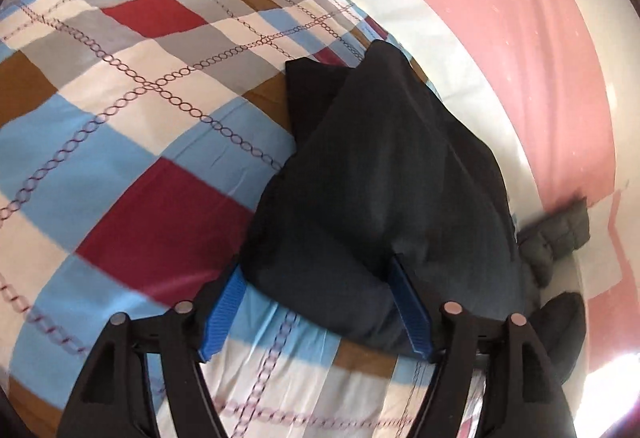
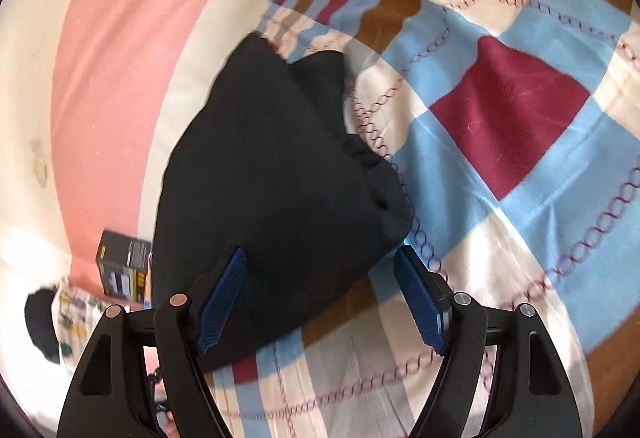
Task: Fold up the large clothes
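A dark navy garment [image 1: 380,173] lies folded in a thick bundle on the checked bedspread [image 1: 132,109], close to the wall side of the bed. My left gripper [image 1: 318,266] stands open over the bundle's near edge, with cloth between its blue pads [image 1: 228,314] and no visible squeeze on it. In the right wrist view the same garment [image 2: 272,173] lies on the bedspread [image 2: 500,109]. My right gripper [image 2: 320,250] is open too. Its left pad lies against the cloth, and the right pad [image 2: 420,302] stands just off the garment's edge.
A pink and white wall [image 1: 520,37] runs along the bed's far side. A grey quilted item [image 1: 556,238] and a dark lump [image 1: 560,330] lie by the wall. A dark box [image 2: 124,270] and a black object [image 2: 40,322] sit at the left.
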Demonstrator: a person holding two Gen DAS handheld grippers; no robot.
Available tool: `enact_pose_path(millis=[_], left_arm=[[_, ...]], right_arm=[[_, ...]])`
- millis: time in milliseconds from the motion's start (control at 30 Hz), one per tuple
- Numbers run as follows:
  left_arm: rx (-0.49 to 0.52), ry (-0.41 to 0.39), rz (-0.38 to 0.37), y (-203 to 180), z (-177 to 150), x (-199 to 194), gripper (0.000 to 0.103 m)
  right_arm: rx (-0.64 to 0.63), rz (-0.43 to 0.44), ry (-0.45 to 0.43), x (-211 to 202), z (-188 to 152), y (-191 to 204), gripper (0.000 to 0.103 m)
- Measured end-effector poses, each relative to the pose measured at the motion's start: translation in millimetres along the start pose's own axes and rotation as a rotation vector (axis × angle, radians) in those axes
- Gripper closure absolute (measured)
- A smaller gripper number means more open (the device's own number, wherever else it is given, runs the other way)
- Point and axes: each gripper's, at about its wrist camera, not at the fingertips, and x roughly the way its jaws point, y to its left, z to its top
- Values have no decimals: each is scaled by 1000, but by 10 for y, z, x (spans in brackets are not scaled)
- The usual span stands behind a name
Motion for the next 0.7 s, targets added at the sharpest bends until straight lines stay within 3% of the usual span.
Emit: enact_pose_path(millis=[267, 333, 433, 500, 600, 700], left_arm=[[20, -25, 19, -171, 130, 219, 21], [34, -29, 37, -219, 145, 240, 26], [90, -27, 69, -322, 155, 203, 44], [146, -29, 94, -418, 153, 119, 61], [182, -17, 105, -507, 170, -7, 67], [191, -11, 98, -571, 144, -217, 69]], right_arm=[[47, 15, -27, 128, 123, 12, 22], [56, 1, -22, 164, 142, 28, 23], [21, -33, -18, 119, 128, 107, 41], [-2, -43, -16, 55, 121, 176, 52], [-14, -33, -8, -66, 105, 229, 61], [-18, -9, -6, -251, 48, 264, 63]])
